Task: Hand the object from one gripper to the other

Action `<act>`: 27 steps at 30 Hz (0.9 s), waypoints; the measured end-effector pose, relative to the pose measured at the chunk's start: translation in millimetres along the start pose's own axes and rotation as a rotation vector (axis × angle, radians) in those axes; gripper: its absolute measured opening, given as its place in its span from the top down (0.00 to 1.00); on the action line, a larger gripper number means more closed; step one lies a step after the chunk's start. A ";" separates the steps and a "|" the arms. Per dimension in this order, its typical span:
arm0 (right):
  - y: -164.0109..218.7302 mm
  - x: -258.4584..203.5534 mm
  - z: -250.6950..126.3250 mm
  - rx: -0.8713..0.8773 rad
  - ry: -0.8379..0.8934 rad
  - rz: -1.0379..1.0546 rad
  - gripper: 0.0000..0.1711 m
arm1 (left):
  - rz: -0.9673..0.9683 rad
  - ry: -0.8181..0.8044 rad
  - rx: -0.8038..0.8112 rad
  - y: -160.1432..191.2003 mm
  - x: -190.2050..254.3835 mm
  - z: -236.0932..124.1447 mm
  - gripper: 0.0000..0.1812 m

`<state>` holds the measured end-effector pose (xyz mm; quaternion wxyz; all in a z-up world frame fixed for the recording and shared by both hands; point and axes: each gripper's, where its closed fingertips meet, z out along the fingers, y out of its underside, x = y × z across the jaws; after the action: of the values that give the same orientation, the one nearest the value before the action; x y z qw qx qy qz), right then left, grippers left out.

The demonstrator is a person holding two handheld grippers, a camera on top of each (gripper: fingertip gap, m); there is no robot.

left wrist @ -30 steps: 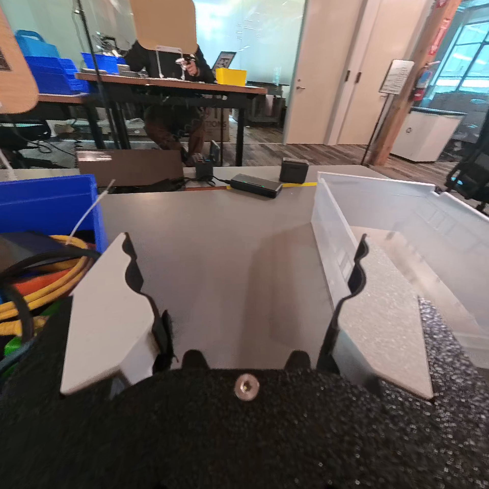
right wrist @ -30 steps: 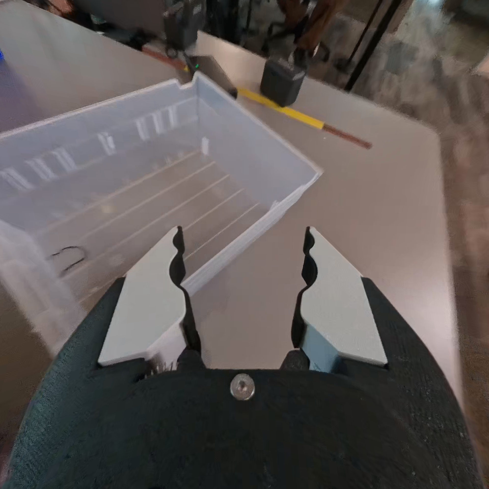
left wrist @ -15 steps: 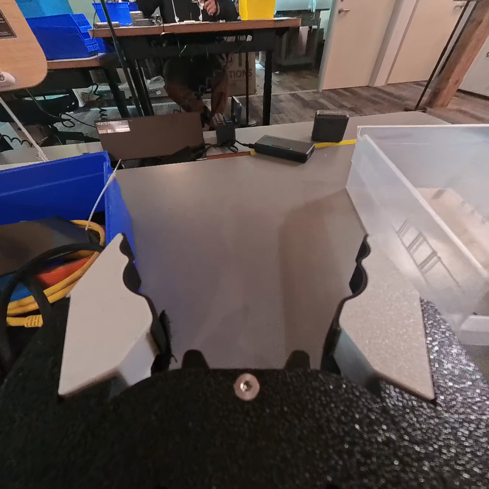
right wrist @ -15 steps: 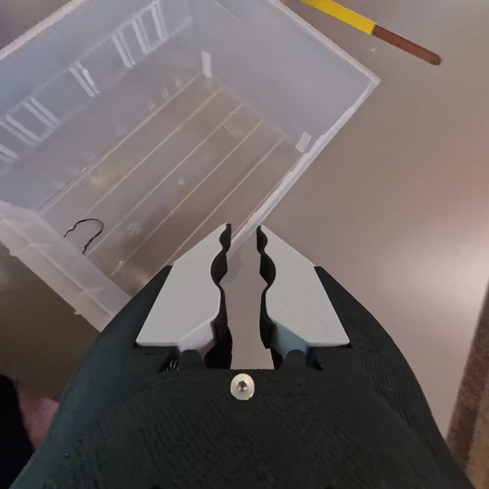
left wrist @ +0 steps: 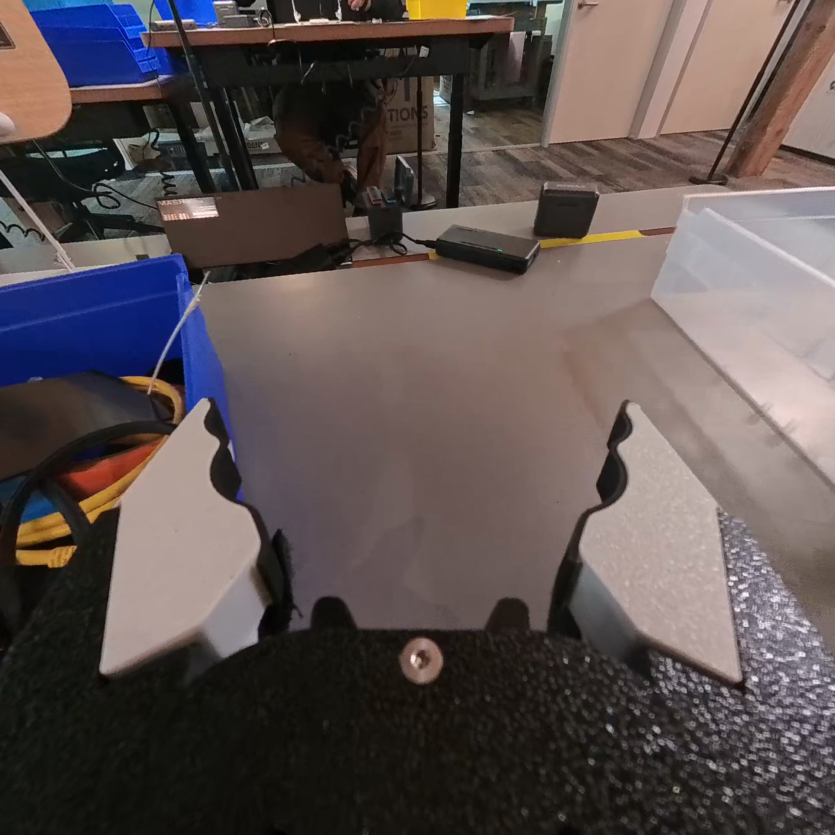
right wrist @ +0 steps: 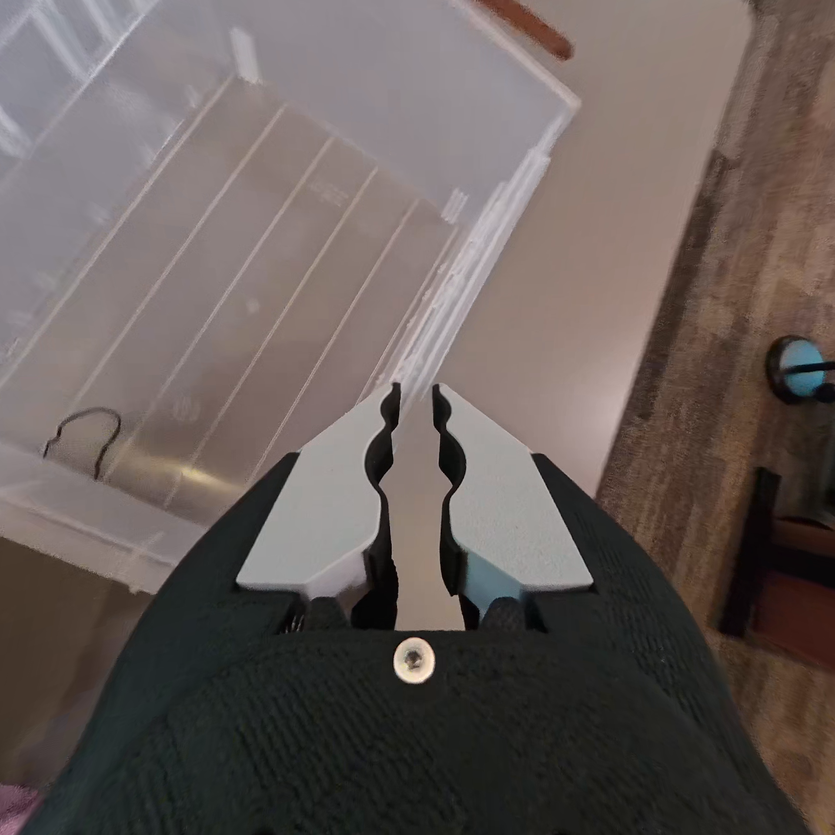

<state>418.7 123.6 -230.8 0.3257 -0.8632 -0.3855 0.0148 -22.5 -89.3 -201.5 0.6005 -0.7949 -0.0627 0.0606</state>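
Note:
My left gripper (left wrist: 419, 404) is wide open and empty, low over the grey table (left wrist: 406, 384), between a blue bin (left wrist: 90, 316) on its left and a clear plastic bin (left wrist: 745, 289) on its right. The blue bin holds yellow and black cables (left wrist: 90, 510) and a dark flat item. My right gripper (right wrist: 415, 387) points down at the right wall of the clear bin (right wrist: 226, 226). Its jaws are drawn together with only a narrow gap, and nothing is between them. A thin bent black wire (right wrist: 86, 433) lies on the clear bin's floor.
A black power adapter (left wrist: 488, 248), a small black box (left wrist: 565, 210) and a strip of yellow tape (left wrist: 587, 237) lie at the table's far edge. The table's right edge drops to a wooden floor (right wrist: 723, 271). A person sits at a far desk (left wrist: 330, 131).
My right gripper's jaws went from open to nearly together, and it tipped down over the clear bin's right side. My left gripper's view tipped downward; its jaws stayed open.

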 end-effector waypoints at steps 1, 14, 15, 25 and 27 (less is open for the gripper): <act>-3.7 10.2 -5.9 0.029 0.042 0.016 0.90 | -0.002 -0.001 0.001 -0.4 -0.8 -0.2 0.12; -157.4 -236.4 -174.3 1.018 -0.345 -0.172 0.35 | 0.115 -0.047 -0.134 4.7 -0.6 12.2 0.13; -162.1 -263.7 -176.6 1.030 -0.417 -0.189 0.33 | 0.135 -0.064 -0.142 4.1 -1.2 14.0 0.12; -179.1 -388.1 -172.3 0.971 -0.656 -0.256 0.18 | 0.238 -0.128 -0.208 9.2 5.7 22.3 0.12; -177.6 -399.0 -167.5 0.940 -0.648 -0.280 0.17 | 0.283 -0.169 -0.235 11.9 1.0 22.8 0.12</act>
<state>68.3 -150.9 -87.0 0.5379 -0.5186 -0.5277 0.4041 -25.1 -70.8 -219.2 0.4817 -0.8525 -0.0070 0.2030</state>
